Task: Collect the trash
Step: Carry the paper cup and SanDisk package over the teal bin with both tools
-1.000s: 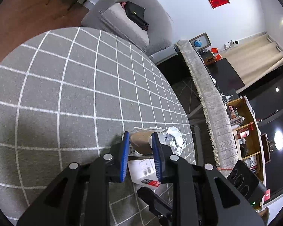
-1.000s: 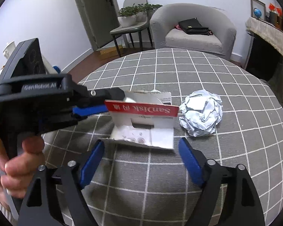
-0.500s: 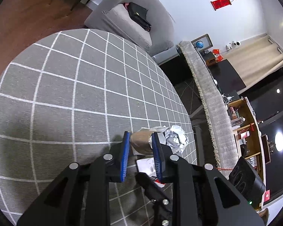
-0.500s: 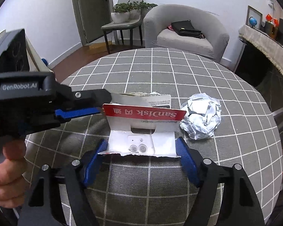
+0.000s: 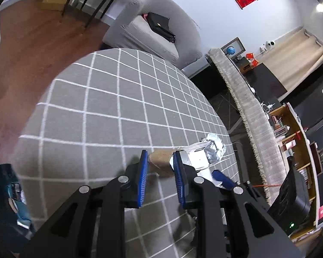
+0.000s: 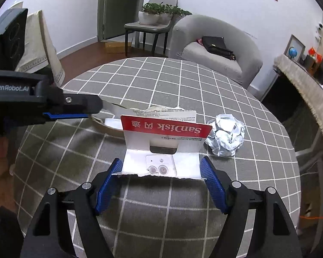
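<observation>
My left gripper (image 5: 160, 159) is shut on a flattened brown cardboard piece (image 5: 161, 161) and holds it above the round table. In the right wrist view this gripper (image 6: 90, 109) comes in from the left with the cardboard piece (image 6: 109, 126) in it. My right gripper (image 6: 159, 169) is open, its fingers on either side of a torn red and white SanDisk package (image 6: 163, 148) that lies on the table. A crumpled white paper ball (image 6: 226, 137) lies right of the package; it also shows in the left wrist view (image 5: 214, 148).
The round table has a grey checked cloth (image 6: 183, 86). Behind it stand a grey armchair (image 6: 215, 49) with a black bag and a chair with potted plants (image 6: 159, 17). A fringed grey cloth (image 6: 308, 86) covers a counter at the right. A dark blue thing (image 5: 4, 204) sits low at the left.
My left gripper has risen and pulled back left with the cardboard piece. My right gripper has moved forward so that its open fingers flank the SanDisk package.
</observation>
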`<state>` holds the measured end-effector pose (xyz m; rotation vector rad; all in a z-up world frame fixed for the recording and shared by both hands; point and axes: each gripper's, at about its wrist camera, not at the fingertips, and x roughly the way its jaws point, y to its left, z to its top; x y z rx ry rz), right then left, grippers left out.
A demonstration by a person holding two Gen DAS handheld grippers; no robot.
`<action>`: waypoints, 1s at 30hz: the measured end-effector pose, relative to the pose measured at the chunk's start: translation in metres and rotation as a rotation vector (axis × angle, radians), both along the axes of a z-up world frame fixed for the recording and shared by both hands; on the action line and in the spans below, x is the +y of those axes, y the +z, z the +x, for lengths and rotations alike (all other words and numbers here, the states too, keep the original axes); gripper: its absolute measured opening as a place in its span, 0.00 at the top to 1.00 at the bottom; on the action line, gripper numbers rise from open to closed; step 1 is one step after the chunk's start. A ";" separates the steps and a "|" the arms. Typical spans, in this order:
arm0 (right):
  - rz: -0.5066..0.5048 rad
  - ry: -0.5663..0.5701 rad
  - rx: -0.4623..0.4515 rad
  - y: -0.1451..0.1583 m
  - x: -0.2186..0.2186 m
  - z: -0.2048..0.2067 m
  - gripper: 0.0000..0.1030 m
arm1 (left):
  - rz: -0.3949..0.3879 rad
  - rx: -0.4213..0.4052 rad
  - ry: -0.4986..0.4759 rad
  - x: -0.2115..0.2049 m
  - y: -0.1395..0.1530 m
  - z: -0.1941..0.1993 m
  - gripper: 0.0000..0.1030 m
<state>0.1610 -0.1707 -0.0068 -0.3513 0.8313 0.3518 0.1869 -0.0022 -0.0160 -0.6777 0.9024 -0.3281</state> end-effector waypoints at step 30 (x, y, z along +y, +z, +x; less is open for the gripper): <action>-0.036 0.025 -0.152 0.022 0.029 -0.058 0.27 | -0.027 -0.101 0.025 0.058 0.024 -0.091 0.75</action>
